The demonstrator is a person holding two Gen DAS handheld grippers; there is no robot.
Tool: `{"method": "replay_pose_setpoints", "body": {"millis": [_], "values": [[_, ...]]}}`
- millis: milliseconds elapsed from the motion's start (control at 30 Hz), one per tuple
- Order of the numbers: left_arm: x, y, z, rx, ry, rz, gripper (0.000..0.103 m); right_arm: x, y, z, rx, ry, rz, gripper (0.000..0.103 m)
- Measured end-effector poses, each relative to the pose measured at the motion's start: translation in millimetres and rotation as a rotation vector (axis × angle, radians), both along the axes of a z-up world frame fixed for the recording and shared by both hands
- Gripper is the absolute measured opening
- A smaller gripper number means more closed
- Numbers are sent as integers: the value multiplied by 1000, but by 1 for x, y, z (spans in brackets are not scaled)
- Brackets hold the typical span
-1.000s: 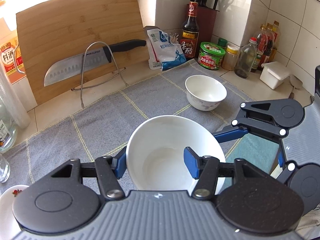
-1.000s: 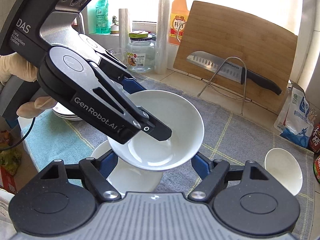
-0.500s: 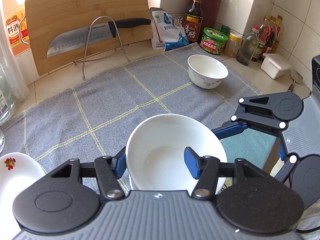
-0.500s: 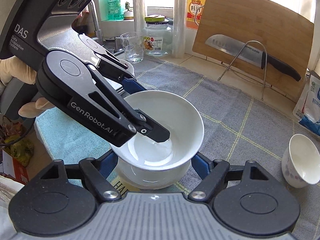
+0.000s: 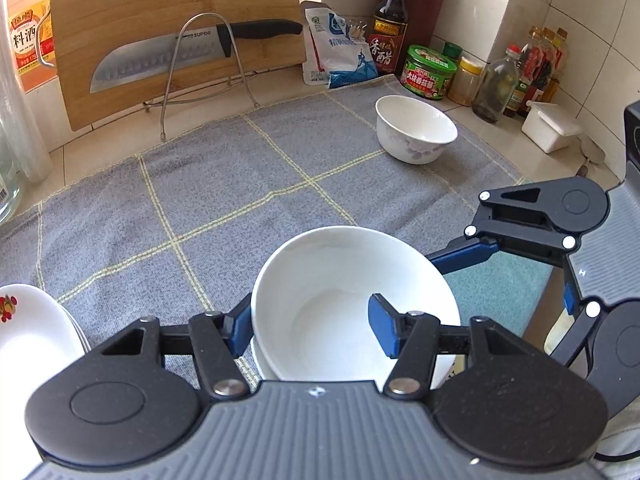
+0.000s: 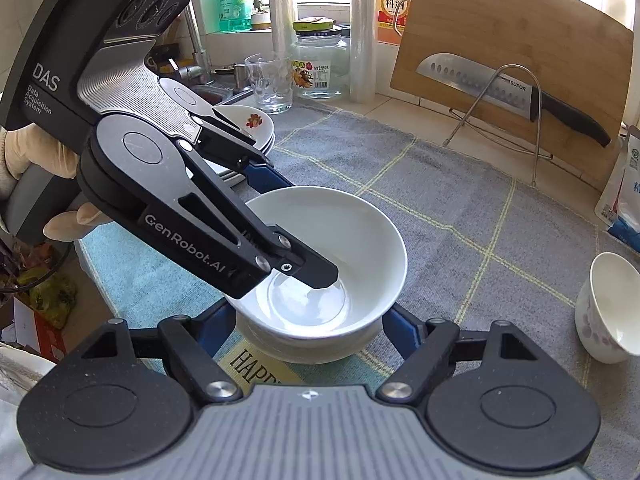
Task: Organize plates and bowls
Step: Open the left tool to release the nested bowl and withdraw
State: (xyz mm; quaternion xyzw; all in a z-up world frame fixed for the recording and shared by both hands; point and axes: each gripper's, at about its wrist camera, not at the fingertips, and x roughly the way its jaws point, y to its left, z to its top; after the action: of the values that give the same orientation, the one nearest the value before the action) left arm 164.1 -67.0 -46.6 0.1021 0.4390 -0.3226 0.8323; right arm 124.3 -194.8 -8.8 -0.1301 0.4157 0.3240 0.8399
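My left gripper is shut on the wall of a plain white bowl, one blue finger outside its left side and one inside. This bowl sits nested in a second white bowl on the teal towel. My right gripper is open, and its blue fingers stand on either side of the stack. Whether they touch the lower bowl is hidden. A small floral bowl stands alone on the grey cloth.
A stack of white plates with a red motif lies left of the bowls. At the back, a cutting board and a knife lean on a wire rack. Bottles and jars line the tiled corner. A glass stands near the sink.
The left gripper has come down with the upper bowl, which now rests nested in the lower one. The plate stack has come into view at the left.
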Motion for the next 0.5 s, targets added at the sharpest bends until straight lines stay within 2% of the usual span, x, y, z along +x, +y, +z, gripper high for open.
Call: {"method": "replay_pose_setpoints", "body": {"millis": [367, 500], "values": [[-2, -3, -2, 2, -11, -16, 59, 1, -1, -3, -12, 7, 4, 84], [-2, -3, -3, -4, -11, -21, 63, 1, 0, -5, -18, 6, 5, 85]]}}
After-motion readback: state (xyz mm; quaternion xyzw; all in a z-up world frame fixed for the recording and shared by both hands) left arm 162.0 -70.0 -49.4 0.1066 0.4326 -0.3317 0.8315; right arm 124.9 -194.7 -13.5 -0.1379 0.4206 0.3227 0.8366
